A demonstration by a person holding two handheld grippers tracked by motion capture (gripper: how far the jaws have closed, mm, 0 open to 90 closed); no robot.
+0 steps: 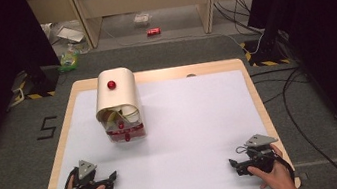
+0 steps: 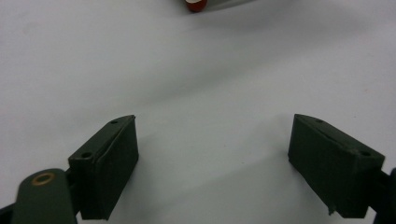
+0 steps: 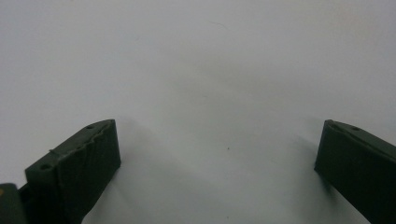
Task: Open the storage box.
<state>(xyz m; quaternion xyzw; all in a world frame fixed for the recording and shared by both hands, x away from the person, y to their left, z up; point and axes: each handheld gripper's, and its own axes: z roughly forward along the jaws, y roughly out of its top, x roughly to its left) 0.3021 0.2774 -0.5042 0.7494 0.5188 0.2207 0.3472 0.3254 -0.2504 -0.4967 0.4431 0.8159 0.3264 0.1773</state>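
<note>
The left tongs [image 1: 111, 179] rest on the white tabletop [image 1: 195, 120] near its front left corner, released, nothing between the jaws; the right tongs [image 1: 234, 164] rest near the front right corner, likewise released and holding nothing; the cream box [image 1: 118, 102] with red knobs stands toward the tabletop's far left, well apart from both, nearer the left tongs.

two claws [image 1: 109, 177] [image 1: 234, 164], one cream bread box [image 1: 116, 97], two red knobs [image 1: 111, 85], one white mat [image 1: 195, 120].
</note>
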